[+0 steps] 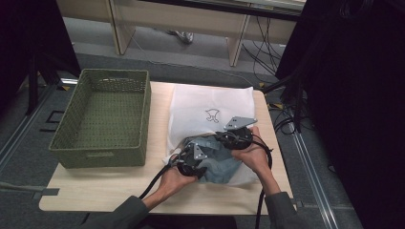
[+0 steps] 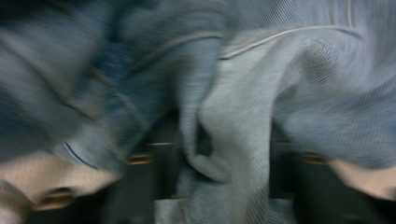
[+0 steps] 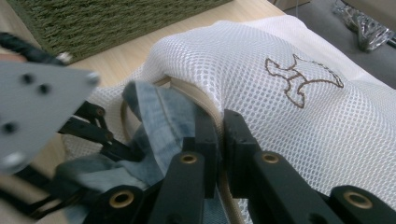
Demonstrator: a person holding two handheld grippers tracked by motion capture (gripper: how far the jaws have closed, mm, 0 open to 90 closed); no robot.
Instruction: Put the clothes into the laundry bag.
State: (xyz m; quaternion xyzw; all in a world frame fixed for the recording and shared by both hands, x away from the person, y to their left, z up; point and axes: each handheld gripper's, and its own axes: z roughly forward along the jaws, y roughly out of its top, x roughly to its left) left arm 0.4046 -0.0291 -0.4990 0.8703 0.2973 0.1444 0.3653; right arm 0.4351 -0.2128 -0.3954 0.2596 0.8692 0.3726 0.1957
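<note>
Your right gripper [image 3: 219, 140] is clamped on the rim of the white mesh bag [image 3: 280, 116]. Your left gripper [image 1: 191, 160], jaws part-open around soft denim, pushes the jeans [image 2: 243, 116] into the opening just beside it. The jeans are limp and bulky: grip a thick fold.

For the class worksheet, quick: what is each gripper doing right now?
Left gripper: in the folds of the denim garment; the blur hides whether it grips.
Right gripper: closed on the rim of the white mesh bag.
</note>
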